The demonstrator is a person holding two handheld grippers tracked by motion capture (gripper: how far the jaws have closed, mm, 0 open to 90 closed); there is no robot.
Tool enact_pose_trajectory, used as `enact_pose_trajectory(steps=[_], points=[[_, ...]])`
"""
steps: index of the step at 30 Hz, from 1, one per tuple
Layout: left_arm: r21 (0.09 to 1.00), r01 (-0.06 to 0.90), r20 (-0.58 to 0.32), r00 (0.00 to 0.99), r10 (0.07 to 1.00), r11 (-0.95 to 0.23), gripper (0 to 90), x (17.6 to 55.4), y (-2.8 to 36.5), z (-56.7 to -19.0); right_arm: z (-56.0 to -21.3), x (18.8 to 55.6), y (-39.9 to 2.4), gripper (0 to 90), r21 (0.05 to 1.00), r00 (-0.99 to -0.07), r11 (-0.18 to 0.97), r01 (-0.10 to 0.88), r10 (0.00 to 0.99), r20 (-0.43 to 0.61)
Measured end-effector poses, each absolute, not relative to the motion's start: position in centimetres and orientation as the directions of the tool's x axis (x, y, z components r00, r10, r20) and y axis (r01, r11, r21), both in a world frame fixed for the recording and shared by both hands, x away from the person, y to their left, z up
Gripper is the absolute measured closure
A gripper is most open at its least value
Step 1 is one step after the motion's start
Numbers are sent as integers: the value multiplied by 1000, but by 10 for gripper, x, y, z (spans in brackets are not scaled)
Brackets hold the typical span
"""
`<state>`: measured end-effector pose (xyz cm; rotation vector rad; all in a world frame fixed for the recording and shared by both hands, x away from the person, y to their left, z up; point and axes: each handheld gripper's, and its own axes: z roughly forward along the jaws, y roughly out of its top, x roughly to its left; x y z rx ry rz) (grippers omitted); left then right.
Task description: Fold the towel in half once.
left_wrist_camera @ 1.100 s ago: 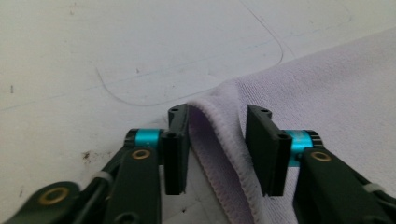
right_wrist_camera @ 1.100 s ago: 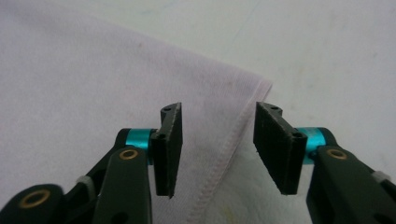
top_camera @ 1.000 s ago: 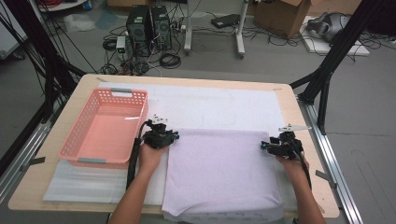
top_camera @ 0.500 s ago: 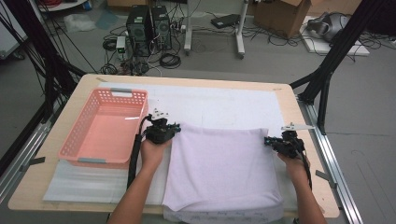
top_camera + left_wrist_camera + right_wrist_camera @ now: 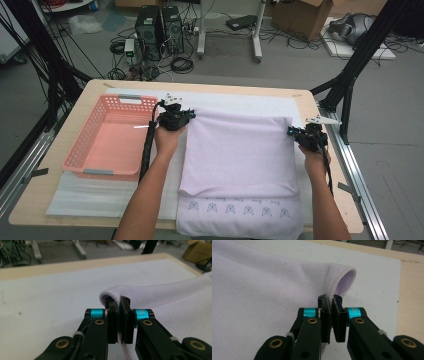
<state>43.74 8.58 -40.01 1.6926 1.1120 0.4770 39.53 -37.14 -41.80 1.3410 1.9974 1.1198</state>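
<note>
Fold under way on the white mat (image 5: 240, 102): left gripper (image 5: 175, 118) and right gripper (image 5: 306, 136) each clenched on a corner of the lilac towel (image 5: 237, 152), next likely laying both corners flat and square, then releasing.

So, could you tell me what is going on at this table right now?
A person is folding a lilac towel on the table. Each hand-held gripper, left and right, is shut on a far corner, the doubled part lying over the towel. A patterned strip at the near edge is uncovered. A pink basket sits to the left.
</note>
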Motion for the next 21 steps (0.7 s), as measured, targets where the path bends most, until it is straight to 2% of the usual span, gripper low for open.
enact_pose_trajectory(steps=[2, 9, 14, 18, 21], points=[[881, 468, -196, 491, 849, -67, 857, 445, 87, -401, -417, 401, -371, 868, 844, -389, 168, 510, 920, 52], [897, 442, -215, 484, 848, -25, 857, 456, 89, -401, -415, 416, -366, 868, 850, -368, 169, 499, 929, 31], [878, 478, -232, 484, 844, -32, 839, 457, 88, -407, -420, 419, -364, 863, 844, -357, 158, 513, 933, 43], [845, 535, -287, 483, 827, -20, 670, 455, 89, -409, -423, 419, -365, 692, 829, -339, 137, 542, 938, 67], [859, 511, -276, 505, 818, -25, 628, 446, 88, -408, -420, 417, -367, 642, 828, -344, 128, 545, 936, 81]])
